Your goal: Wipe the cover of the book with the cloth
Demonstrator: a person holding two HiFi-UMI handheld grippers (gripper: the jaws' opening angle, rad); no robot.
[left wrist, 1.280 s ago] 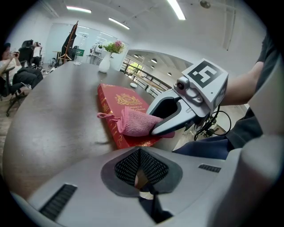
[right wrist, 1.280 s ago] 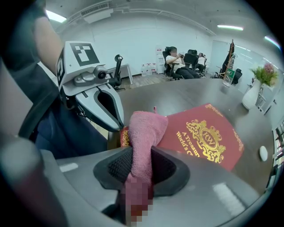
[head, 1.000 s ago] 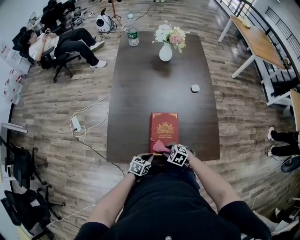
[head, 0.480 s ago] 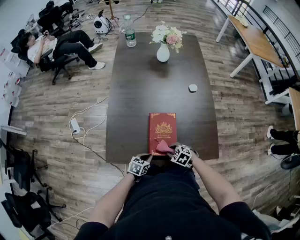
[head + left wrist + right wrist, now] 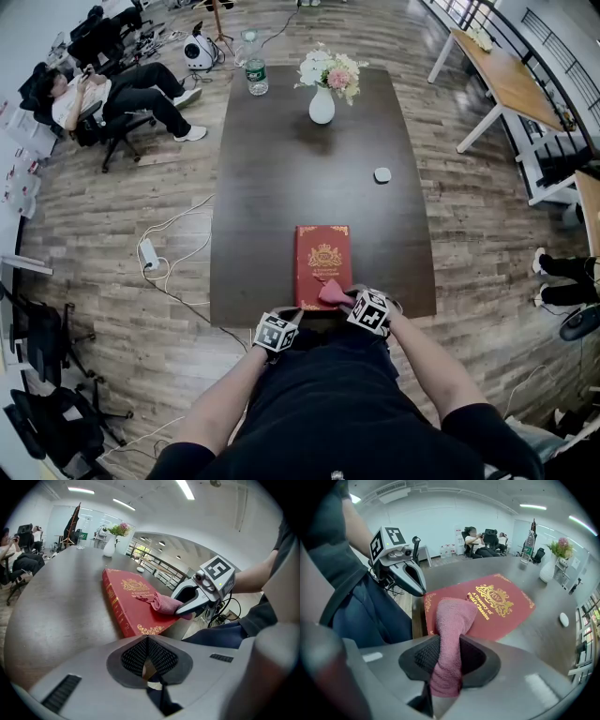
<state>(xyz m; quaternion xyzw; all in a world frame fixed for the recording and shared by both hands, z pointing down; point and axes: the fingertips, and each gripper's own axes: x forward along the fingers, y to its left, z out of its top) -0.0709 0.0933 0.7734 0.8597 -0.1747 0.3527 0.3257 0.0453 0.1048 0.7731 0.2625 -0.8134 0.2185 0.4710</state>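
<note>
A red book (image 5: 323, 265) with gold print lies flat at the near end of the dark table (image 5: 281, 187). A pink cloth (image 5: 333, 292) rests on the book's near right corner, and my right gripper (image 5: 347, 300) is shut on it. In the right gripper view the cloth (image 5: 449, 634) runs between the jaws and drapes onto the book (image 5: 501, 602). My left gripper (image 5: 289, 319) hovers at the table's near edge, just left of the book, shut on nothing. The left gripper view shows the book (image 5: 129, 597), the cloth (image 5: 164, 604) and the right gripper (image 5: 190, 606) to its right.
A white vase of flowers (image 5: 322, 103), a water bottle (image 5: 254, 75) and a small white object (image 5: 382, 174) stand farther along the table. A person sits in a chair (image 5: 112, 89) at the far left. Cables (image 5: 150, 251) lie on the floor left of the table.
My right gripper has slid the cloth a little to the right across the book's near end. The left gripper has barely moved.
</note>
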